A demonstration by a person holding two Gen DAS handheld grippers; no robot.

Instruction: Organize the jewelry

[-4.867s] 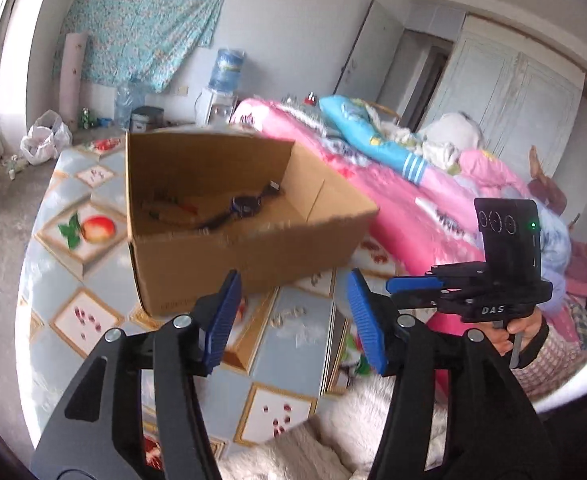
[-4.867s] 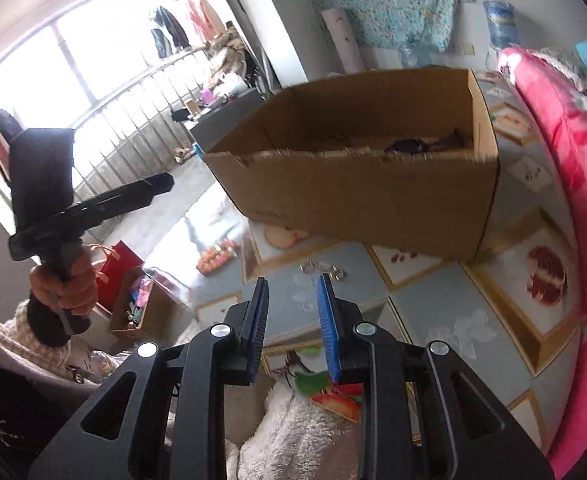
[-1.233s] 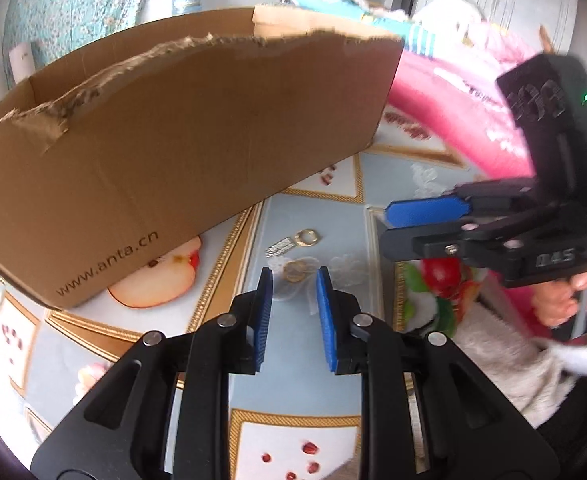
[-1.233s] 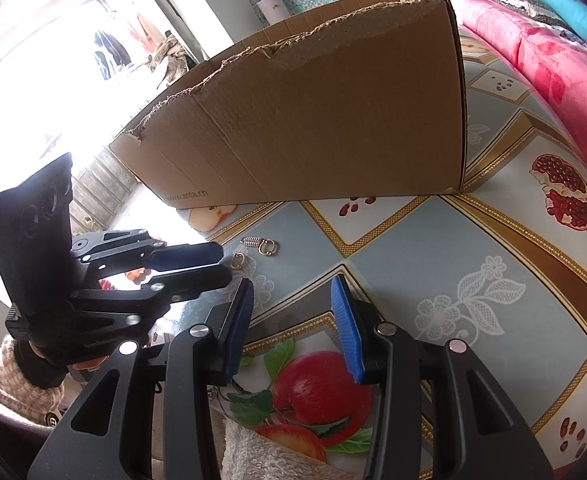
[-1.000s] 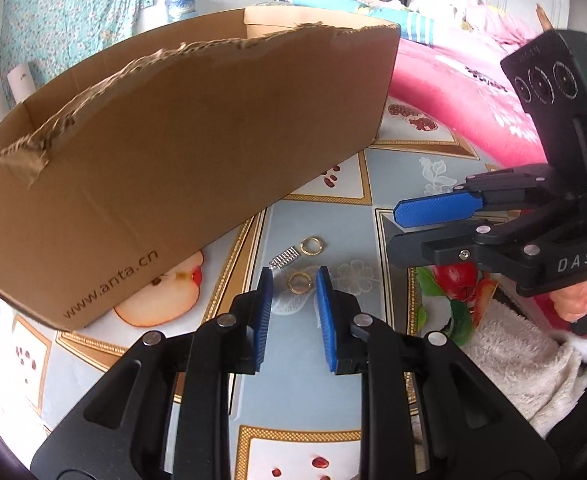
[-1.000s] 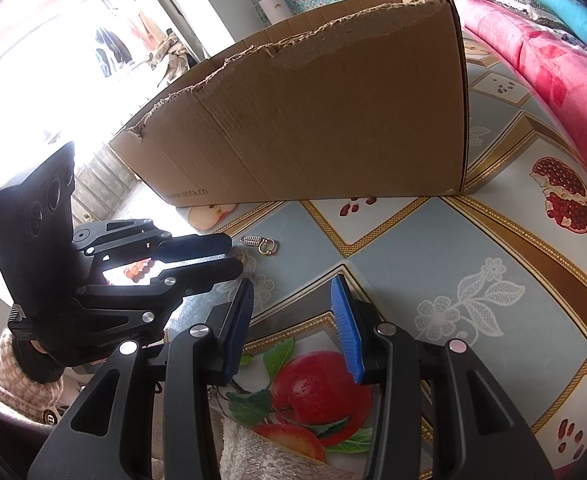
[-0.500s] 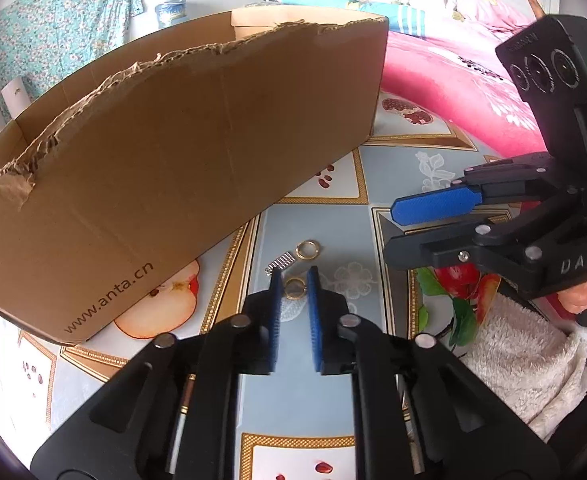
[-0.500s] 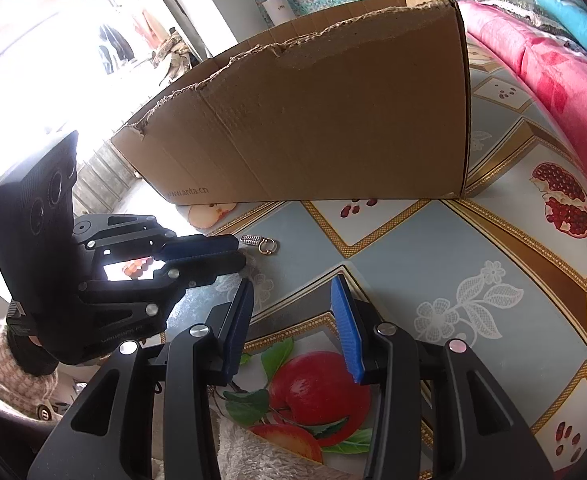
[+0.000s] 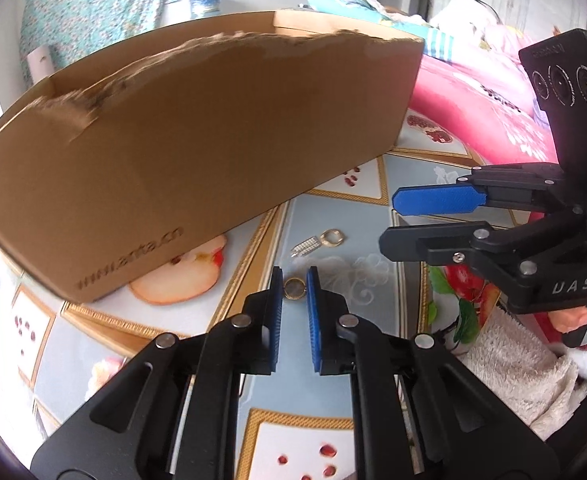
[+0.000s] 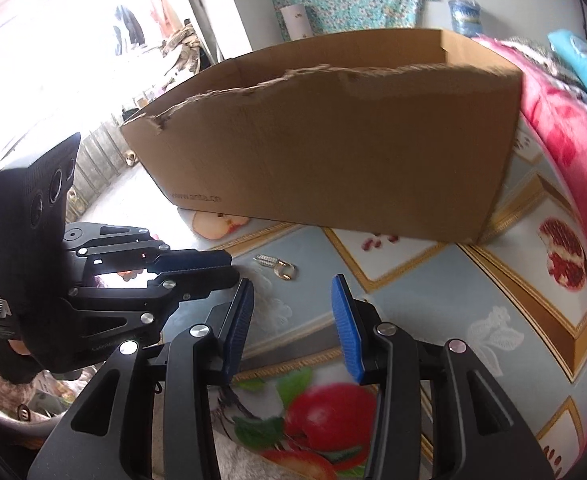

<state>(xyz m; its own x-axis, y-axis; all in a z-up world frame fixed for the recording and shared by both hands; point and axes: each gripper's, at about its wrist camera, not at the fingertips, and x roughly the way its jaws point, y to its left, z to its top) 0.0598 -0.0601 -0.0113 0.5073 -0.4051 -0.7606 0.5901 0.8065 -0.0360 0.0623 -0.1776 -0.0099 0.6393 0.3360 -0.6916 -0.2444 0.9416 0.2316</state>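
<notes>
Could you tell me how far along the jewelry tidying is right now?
Early on. Nothing can be seen put away yet: the cardboard box's inside is hidden from both cameras. In hand: the left gripper is shut on a gold ring. Left: a second ring and a silver charm lie on the tablecloth; the right gripper is open, empty.

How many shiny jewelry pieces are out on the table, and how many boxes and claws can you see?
Gold rings: 2, one between the left claw's pads, one lying farther off
Silver bar charm: 1
Cardboard box: 1
Claws: 2, left and right claw
Total: 6
</notes>
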